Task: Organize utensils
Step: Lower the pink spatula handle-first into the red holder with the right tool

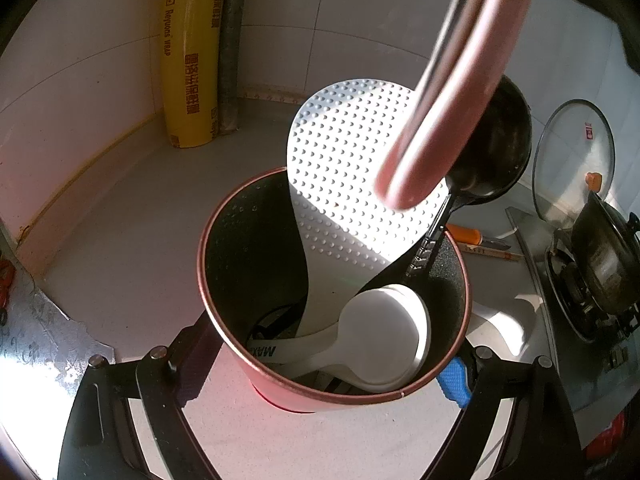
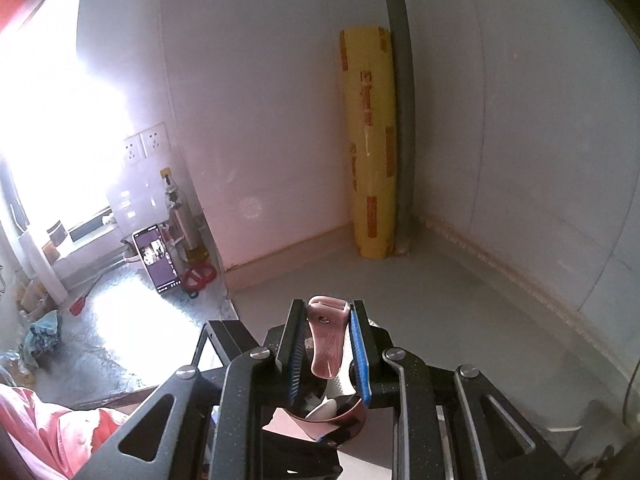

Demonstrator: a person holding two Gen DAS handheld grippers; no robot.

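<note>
A grey kitchen counter fills the left wrist view, meeting white tiled walls. A tall yellow roll of cling wrap stands in the corner at eleven o'clock. A gas stove with a dark pot and a glass lid sits at three o'clock.

At the centre stands a red utensil holder, a round cup with a dark inside. The left gripper straddles it from six o'clock, its fingers set on either side of the cup's wall and apparently clamping it steady.

Inside the cup lean a white dimpled rice paddle, a black ladle at two o'clock behind the paddle, and a white measuring spoon at five o'clock.

A pink-handled utensil hangs blurred over the cup, slanting down from one o'clock. In the right wrist view the right gripper is closed narrowly on this handle, near its end with the hanging hole.

The handle looks stiff, light and smooth, so probably slippery; a firm pinch across its flat faces, as here, seems best. The cup appears light and liable to tip, so holding its wall while the utensil goes in seems wise.
</note>
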